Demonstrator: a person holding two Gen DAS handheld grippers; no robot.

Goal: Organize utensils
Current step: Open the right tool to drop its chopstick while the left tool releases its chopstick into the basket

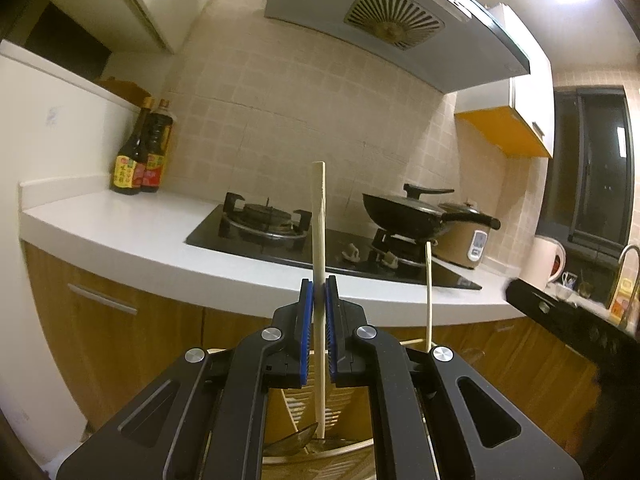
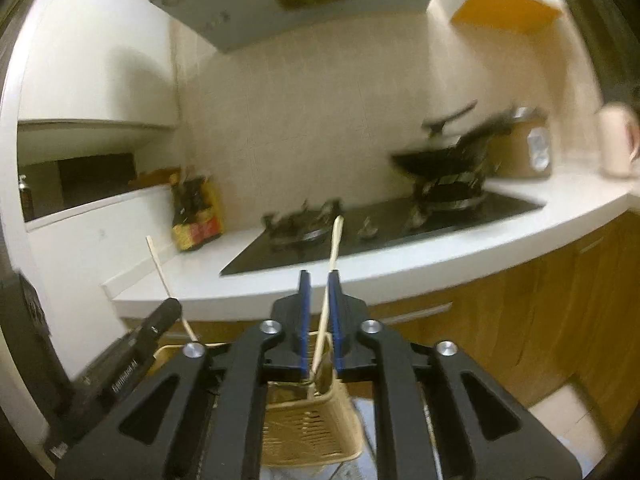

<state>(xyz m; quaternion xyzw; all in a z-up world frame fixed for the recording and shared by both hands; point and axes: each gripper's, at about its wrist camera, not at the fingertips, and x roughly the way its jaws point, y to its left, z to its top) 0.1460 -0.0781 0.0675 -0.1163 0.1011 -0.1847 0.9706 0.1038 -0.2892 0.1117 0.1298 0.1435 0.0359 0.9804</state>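
My left gripper (image 1: 319, 286) is shut on a pale wooden chopstick (image 1: 319, 220) that stands upright, its lower end down in a beige slatted utensil basket (image 1: 296, 408). A second chopstick (image 1: 429, 292) rises from the basket to the right. In the right wrist view that second chopstick (image 2: 334, 240) leans between the blue pads of my right gripper (image 2: 319, 280). The jaws stand slightly apart, so the stick is loose and rests near the right pad. Its foot sits in the basket (image 2: 312, 432). The left gripper's chopstick (image 2: 160, 268) shows at the left.
A white counter (image 1: 120, 228) carries a black gas hob (image 1: 280, 236), a wok (image 1: 404, 212), a rice cooker (image 1: 468, 240), two sauce bottles (image 1: 140, 160) and a kettle (image 1: 548, 260). Wooden cabinet doors (image 1: 100, 320) run below. A dark spoon (image 1: 292, 440) lies in the basket.
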